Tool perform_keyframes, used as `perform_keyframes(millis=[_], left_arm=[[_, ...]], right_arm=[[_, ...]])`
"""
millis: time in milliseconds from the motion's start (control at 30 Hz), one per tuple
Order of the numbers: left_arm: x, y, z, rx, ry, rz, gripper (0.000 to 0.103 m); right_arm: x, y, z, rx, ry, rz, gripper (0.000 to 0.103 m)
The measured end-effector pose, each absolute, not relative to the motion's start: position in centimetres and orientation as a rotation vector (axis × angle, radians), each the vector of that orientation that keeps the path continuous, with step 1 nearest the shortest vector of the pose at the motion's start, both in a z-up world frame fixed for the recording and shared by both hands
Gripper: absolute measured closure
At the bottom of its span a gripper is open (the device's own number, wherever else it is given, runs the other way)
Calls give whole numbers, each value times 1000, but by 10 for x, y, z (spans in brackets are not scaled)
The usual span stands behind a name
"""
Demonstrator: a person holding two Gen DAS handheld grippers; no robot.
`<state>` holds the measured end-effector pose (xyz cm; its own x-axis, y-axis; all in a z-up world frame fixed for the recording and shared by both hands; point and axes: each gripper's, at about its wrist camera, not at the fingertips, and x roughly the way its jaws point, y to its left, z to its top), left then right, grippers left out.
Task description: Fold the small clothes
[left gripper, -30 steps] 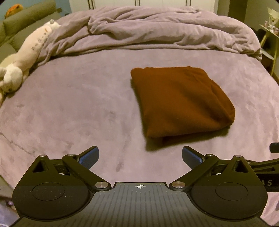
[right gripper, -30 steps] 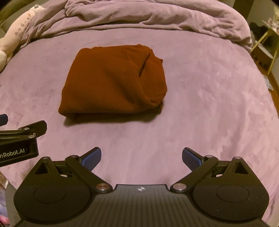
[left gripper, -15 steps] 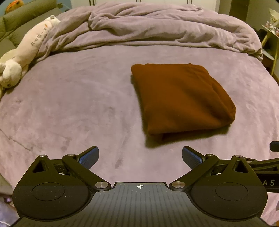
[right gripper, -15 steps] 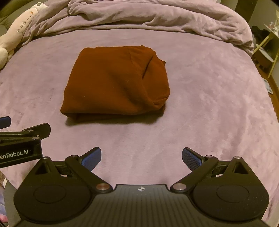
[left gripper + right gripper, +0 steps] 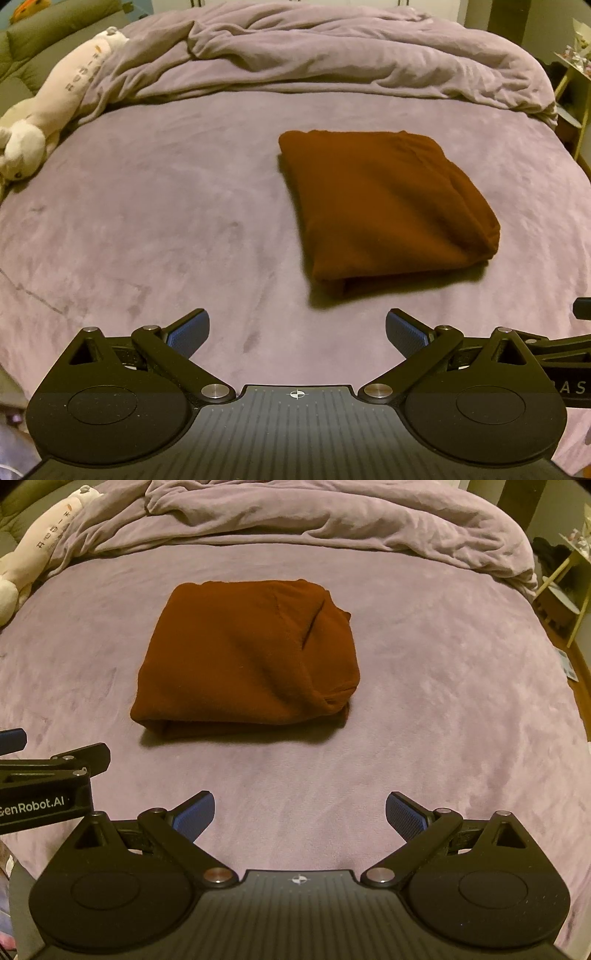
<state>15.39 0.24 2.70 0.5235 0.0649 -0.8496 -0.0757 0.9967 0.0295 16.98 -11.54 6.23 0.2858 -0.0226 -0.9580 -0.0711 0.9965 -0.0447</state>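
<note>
A rust-brown garment lies folded into a thick, roughly square bundle on the mauve bedspread, ahead of both grippers and touching neither; its top face is smooth and slightly domed, its left and far edges fairly straight, its layers showing as a dark slit along the near edge; from the right wrist view the same bundle has a deep crease running down from its far right corner, and its near right corner bulges into a rounded, bunched lump; a dark shadow lies on the bedspread along its near side.

The left gripper has its fingers spread wide with nothing between them, over bare bedspread short of the bundle, which sits ahead and to its right; the right gripper likewise has its fingers wide apart and empty, the bundle ahead and a little to its left; the two grippers are side by side, each catching the other at the edge of its view.

A rumpled duvet of the same mauve is heaped across the far end of the bed; a cream stuffed toy lies along the far left edge.
</note>
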Motion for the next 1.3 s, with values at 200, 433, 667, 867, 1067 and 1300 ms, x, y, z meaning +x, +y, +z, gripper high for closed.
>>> perform_keyframes(millis=[200, 433, 667, 867, 1067, 1300], left_arm=[[153, 2, 26, -4, 1019, 90, 0], [154, 2, 26, 0, 1025, 91, 0], [153, 4, 23, -4, 1035, 89, 0], [153, 4, 23, -6, 1038, 90, 0], [153, 5, 21, -3, 1041, 89, 0], [152, 3, 21, 6, 1042, 90, 0]], right_arm=[[169, -116, 62, -81, 1279, 27, 4], [168, -115, 62, -85, 1277, 26, 4], [167, -114, 63, -88, 1273, 20, 4], [167, -114, 63, -88, 1276, 15, 4], [166, -116, 63, -87, 1276, 14, 4], [164, -116, 63, -85, 1276, 10, 4]])
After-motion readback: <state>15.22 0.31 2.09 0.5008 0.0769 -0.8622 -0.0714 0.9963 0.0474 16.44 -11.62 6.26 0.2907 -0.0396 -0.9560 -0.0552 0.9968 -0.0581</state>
